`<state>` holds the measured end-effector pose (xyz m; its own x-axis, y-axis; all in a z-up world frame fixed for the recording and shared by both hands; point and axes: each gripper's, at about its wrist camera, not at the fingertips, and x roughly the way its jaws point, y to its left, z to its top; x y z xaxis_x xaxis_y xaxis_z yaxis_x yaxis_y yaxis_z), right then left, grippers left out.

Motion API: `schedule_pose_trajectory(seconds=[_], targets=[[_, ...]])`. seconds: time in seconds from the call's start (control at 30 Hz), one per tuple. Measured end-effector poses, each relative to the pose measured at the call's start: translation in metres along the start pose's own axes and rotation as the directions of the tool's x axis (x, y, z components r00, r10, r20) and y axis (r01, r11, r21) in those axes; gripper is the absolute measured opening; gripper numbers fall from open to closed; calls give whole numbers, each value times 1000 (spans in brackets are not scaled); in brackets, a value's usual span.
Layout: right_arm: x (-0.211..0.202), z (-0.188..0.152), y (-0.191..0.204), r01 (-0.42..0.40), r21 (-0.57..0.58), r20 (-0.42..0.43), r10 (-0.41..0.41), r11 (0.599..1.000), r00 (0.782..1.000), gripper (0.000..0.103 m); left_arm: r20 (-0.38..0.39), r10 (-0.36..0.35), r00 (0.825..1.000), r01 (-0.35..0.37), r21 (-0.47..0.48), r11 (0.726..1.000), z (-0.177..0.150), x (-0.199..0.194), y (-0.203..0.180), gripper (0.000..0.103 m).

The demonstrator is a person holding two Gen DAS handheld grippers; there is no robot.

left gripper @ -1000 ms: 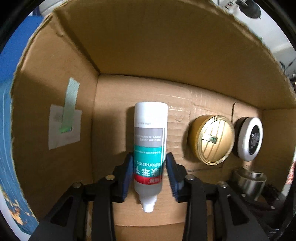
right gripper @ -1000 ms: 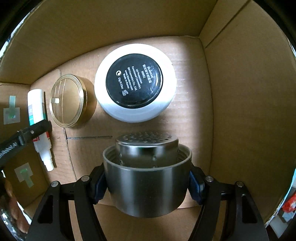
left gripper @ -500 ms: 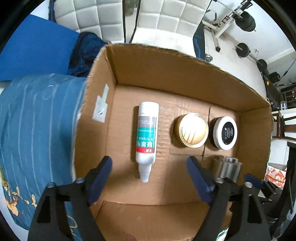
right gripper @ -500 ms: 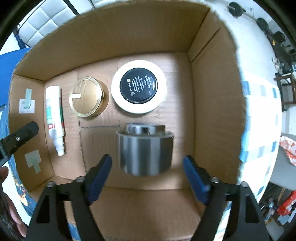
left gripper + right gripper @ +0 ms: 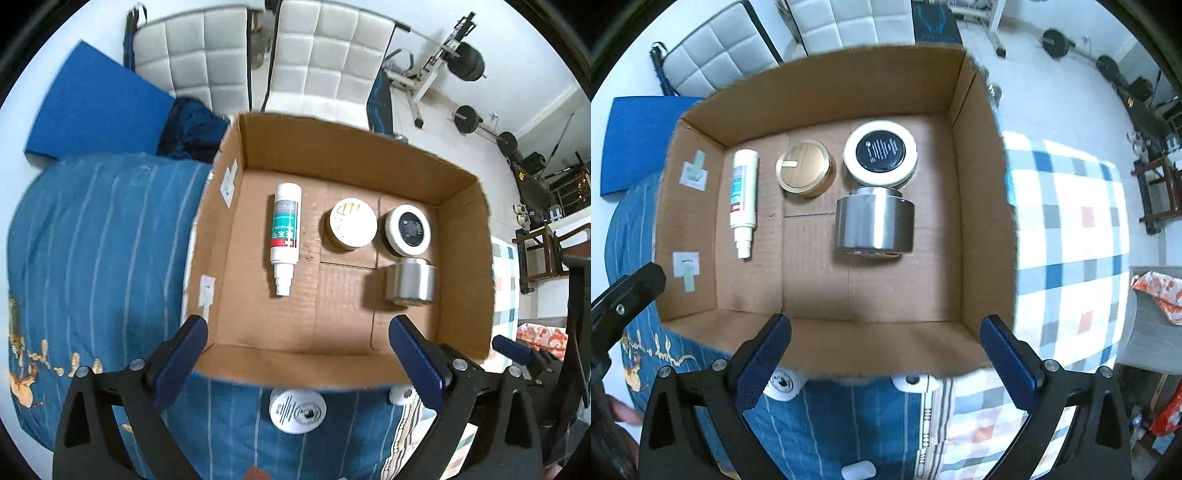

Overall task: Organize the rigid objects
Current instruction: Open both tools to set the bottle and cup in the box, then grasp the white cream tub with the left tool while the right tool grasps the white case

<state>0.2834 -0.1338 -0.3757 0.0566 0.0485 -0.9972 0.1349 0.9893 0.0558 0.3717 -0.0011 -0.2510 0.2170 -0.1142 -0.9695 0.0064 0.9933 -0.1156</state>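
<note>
An open cardboard box [image 5: 354, 155] [image 5: 827, 88] sits on a bed. On its floor lie a white bottle [image 5: 284, 236] [image 5: 743, 197], a gold-lidded tin [image 5: 352, 223] [image 5: 805, 171], a white jar with a black lid [image 5: 408, 230] [image 5: 881, 153] and a steel cylinder [image 5: 412, 282] [image 5: 873, 221]. My left gripper [image 5: 297, 363] is open and empty, above the box's near edge. My right gripper [image 5: 884, 360] is open and empty, also above the near edge.
The box rests on blue striped bedding [image 5: 92, 240] and a checked cover [image 5: 1071, 229]. White round objects [image 5: 297, 410] [image 5: 783, 384] lie on the bed in front of the box. White padded chairs [image 5: 314, 62], a blue mat [image 5: 92, 110] and gym weights [image 5: 465, 62] stand behind.
Both grippers let go, the left of the bottle and the right of the steel cylinder, opened wide, and pulled up and back out of the box.
</note>
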Motion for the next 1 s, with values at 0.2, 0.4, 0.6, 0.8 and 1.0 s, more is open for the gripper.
schedule_pose_trajectory(seconds=[0.2, 0.4, 0.6, 0.8, 1.0], targets=[[-45, -27, -1, 10, -27, 108, -7, 1000, 994, 103, 94, 26, 995, -30, 43, 999, -28, -43, -11, 101], [-92, -57, -4, -4, -36, 207, 12, 999, 978, 103, 164, 28, 986, -39, 64, 997, -51, -77, -18, 101], [-119, -81, -10, -27, -40, 243, 36, 999, 969, 103, 192, 20, 981, -36, 82, 996, -68, -98, -25, 101], [-129, -96, -19, -51, -35, 271, 58, 998, 961, 103, 198, 36, 980, -56, 99, 994, -78, -99, -31, 101], [-77, -104, -40, -52, -13, 173, 53, 999, 984, 103, 78, 81, 994, -87, 72, 994, -93, -39, -17, 101]])
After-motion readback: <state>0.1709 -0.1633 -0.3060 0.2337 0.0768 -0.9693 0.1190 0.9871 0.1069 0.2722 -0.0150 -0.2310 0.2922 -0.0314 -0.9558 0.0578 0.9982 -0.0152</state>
